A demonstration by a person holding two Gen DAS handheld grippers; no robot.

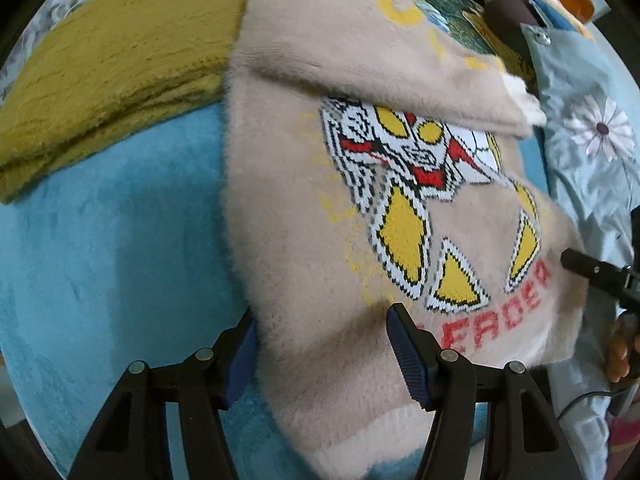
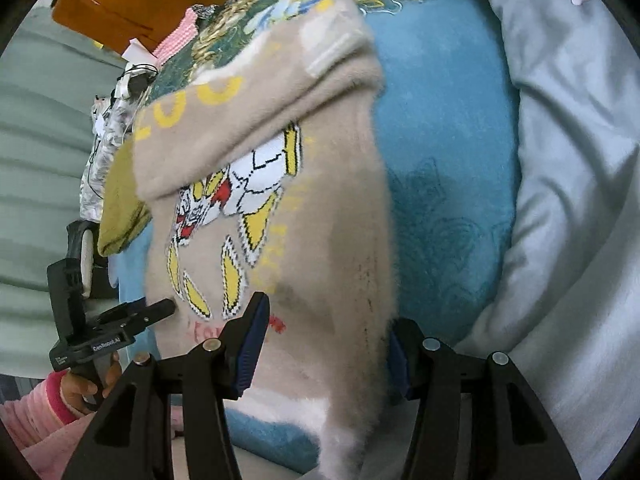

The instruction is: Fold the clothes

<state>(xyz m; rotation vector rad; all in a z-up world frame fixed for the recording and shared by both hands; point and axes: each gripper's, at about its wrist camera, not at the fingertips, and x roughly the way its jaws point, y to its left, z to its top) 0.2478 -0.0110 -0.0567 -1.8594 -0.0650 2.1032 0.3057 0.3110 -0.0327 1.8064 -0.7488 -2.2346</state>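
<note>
Two hand-held grippers at work on one beige sweater (image 1: pixel 288 220), spread chest-up on a blue blanket (image 1: pixel 120 240) over the bed, just beside a folded mustard garment (image 1: pixel 112 80). One sleeve (image 1: pixel 360 60) already laid across the chest, above the robot figure.

Left hand-held gripper (image 1: pixel 326 356) clamped on the lower left side of the sweater, blue pads about half apart, with cloth filling the gap and rising toward the lens. Right hand-held gripper (image 2: pixel 324 356) likewise clamped on the lower right side, fuzz hiding part of its outer pad.

Probably the bottom-to-top fold, with the hem end in both grips. Next: lift both sides evenly, carry the hem over the figure toward the collar, keep the edges parallel, then let go only once the cloth lies flat.

Seen only from the left wrist: the red lettering under the figure and the full run of the mustard garment. Seen only from the right wrist: a broad grey quilt (image 2: pixel 560 200) bunched along the blanket's far side, and the person's hand (image 2: pixel 86 390) in a pink cuff (image 2: pixel 24 412) around the other tool's handle.
</note>
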